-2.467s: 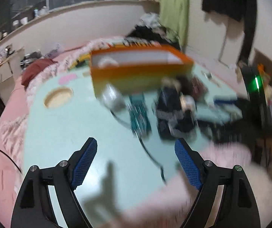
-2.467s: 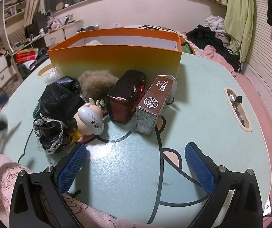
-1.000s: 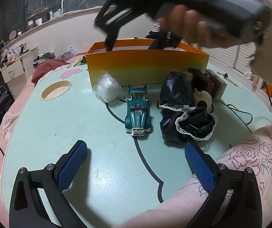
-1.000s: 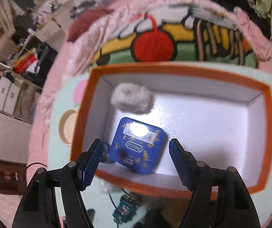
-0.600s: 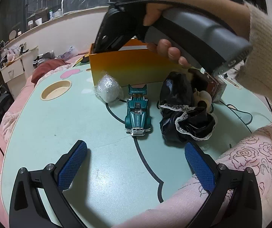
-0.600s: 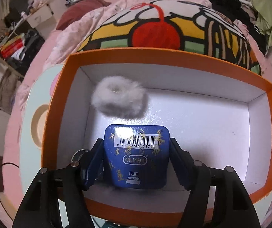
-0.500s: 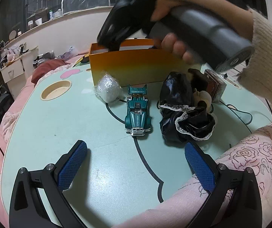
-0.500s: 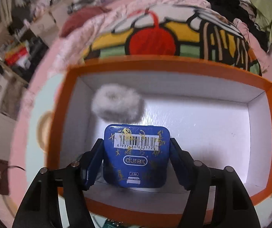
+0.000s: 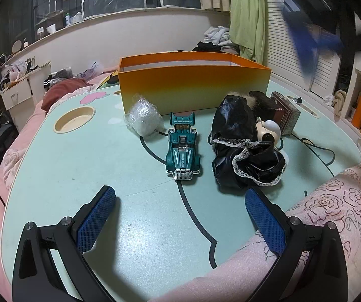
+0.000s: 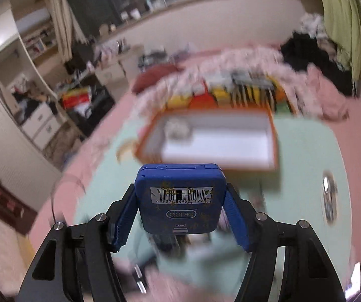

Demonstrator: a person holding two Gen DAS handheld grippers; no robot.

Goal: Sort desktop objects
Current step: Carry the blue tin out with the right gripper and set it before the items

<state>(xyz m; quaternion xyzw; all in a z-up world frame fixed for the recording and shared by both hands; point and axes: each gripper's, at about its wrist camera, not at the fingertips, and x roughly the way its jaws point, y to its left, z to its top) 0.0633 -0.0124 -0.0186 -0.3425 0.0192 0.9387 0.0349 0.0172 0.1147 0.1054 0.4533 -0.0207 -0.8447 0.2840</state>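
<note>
Gripping a flat blue tin (image 10: pixel 179 202) between its two blue pads, the right claw (image 10: pixel 180 214) is carrying it above the tabletop (image 10: pixel 303 148); the jaws have just been closing on the tin, which is now sitting upright and pinched by its side edges. At twelve o'clock from the tin, well apart, the orange box (image 10: pixel 273 138) is lying open with a pale fluffy object (image 10: pixel 177 128) in its left end. The left claw (image 9: pixel 180 219) is hovering released and empty over the mint-green tabletop (image 9: pixel 79 166), with a teal toy car (image 9: pixel 183 148) at twelve o'clock, a clear-wrapped ball (image 9: pixel 143 118) at eleven, and a black lace-trimmed bundle (image 9: pixel 240 146) at one.

Risk, as judged: the tin is being held only by narrow smooth edges, so a quick swing could be twisting or slipping it out; dropped here, it would be landing on the unsorted heap instead of in the box.

The tabletop is standing on a pink bed (image 9: pixel 24 136); a cluttered bedroom with drawers and hanging clothes is surrounding it.
</note>
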